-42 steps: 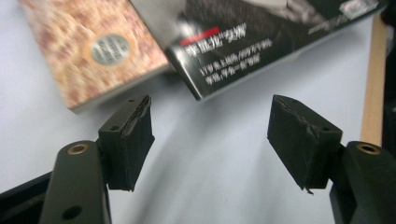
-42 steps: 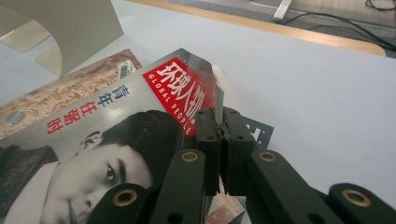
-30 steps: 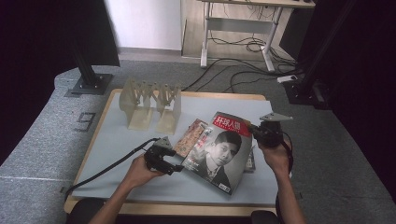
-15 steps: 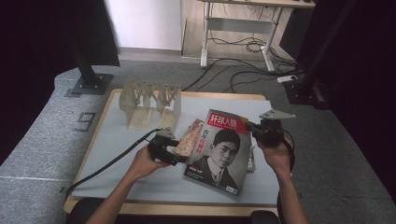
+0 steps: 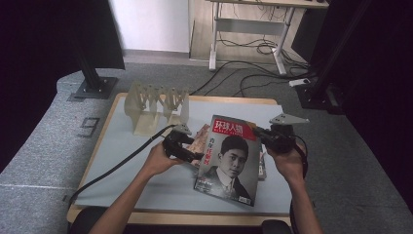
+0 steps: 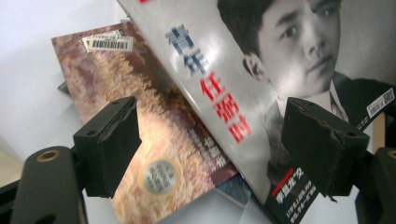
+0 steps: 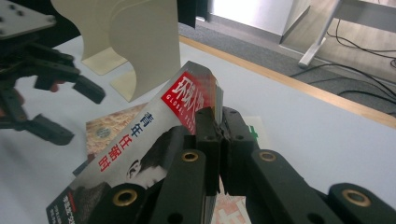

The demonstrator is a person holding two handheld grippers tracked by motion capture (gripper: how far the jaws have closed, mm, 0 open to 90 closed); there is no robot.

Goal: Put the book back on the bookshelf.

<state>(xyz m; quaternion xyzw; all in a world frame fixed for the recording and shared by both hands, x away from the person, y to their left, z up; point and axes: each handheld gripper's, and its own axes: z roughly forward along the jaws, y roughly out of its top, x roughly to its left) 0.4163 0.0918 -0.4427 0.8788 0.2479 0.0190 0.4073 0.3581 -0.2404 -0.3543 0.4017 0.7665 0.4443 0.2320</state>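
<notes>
Right gripper (image 7: pixel 219 140) fingers clamp the top edge of the glossy portrait-cover magazine (image 5: pixel 229 158), red masthead "环球人物", tilted up off the counter (image 5: pixel 122 151). Left gripper (image 6: pixel 210 144) fingers gape, gripping nothing, straddling its lower edge over a brown barcoded magazine (image 6: pixel 154 135).

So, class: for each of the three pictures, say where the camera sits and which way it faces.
High view: above the person's side, looking forward and down on the pale blue table; both forearms, left gripper, right gripper.
Left gripper view: along its open jaws at the glossy portrait-cover magazine.
Right gripper view: along its jaws shut on that magazine's edge, toward the cream slotted rack.
All three share the magazine.
</notes>
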